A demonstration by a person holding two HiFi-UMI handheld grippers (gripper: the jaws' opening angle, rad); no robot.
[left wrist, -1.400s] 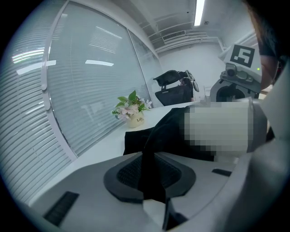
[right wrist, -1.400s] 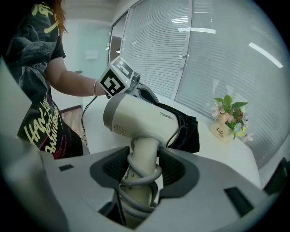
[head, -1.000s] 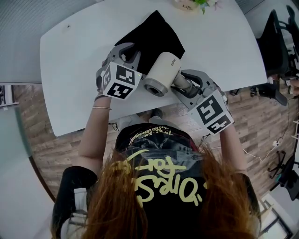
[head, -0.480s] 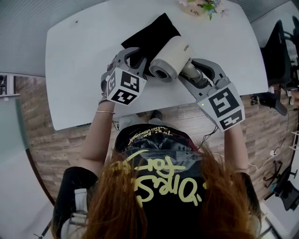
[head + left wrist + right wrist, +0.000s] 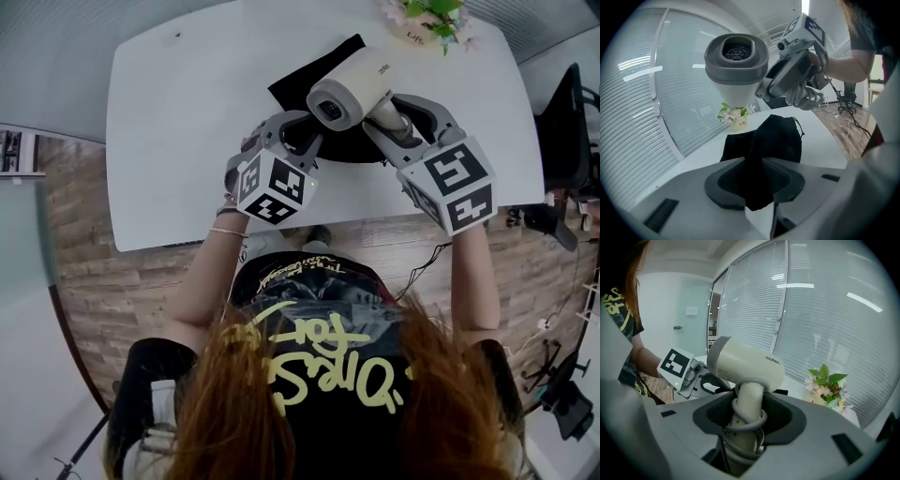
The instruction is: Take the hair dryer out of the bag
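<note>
A cream hair dryer (image 5: 354, 86) hangs in the air above the table, fully clear of the black cloth bag (image 5: 302, 81). My right gripper (image 5: 398, 118) is shut on its handle (image 5: 747, 411), which has the cord wound round it. In the left gripper view the hair dryer (image 5: 736, 65) shows nozzle-first, high above the bag (image 5: 776, 138). My left gripper (image 5: 292, 133) is shut on the near edge of the bag, whose cloth is pinched between the jaws (image 5: 757, 185). The rest of the bag lies limp on the white table (image 5: 187, 141).
A small pot of flowers (image 5: 427, 19) stands at the table's far edge, just beyond the bag, and shows as flowers (image 5: 829, 383) to the right of the dryer. Window blinds run behind the table. Wooden floor and office chairs lie to the right.
The right gripper has lifted the hair dryer up and farther over the table, away from the near edge. The left gripper has shifted the same way, still pinching the bag.
</note>
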